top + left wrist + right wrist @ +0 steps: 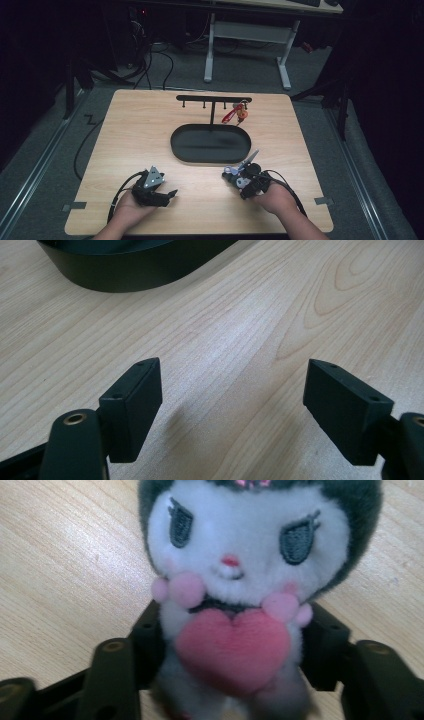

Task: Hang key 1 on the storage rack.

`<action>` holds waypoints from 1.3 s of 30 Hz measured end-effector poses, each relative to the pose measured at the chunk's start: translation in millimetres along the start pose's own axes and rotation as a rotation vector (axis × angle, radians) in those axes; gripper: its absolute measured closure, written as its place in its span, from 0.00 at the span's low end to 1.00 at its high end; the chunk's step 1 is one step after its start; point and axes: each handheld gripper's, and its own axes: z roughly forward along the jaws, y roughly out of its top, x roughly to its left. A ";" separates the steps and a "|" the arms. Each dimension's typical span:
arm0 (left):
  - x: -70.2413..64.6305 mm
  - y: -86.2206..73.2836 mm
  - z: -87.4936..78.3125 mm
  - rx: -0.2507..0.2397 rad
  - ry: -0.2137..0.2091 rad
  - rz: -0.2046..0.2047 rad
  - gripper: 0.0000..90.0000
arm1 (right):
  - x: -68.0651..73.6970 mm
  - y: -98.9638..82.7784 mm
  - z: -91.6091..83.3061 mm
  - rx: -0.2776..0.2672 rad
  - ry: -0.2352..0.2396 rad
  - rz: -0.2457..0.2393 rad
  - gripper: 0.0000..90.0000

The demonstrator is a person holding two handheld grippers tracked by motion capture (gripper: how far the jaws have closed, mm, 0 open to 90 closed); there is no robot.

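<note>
My right gripper [230,665] clamps one white-and-grey plush doll [240,580] just before the one black oval tray [210,143]; my left gripper's [232,405] jaws stand apart.

A white plush toy [235,580] is showing a dark grey hood and pink heart, a black oval tray [210,143] is sitting on the pale wood-grain table [130,135], and a red keyring [229,117] is hanging.
</note>
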 end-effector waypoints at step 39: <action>3.6 -2.3 -2.7 -0.019 -0.006 -0.018 0.26 | -7.4 31.1 -92.2 -0.038 0.055 0.012 0.54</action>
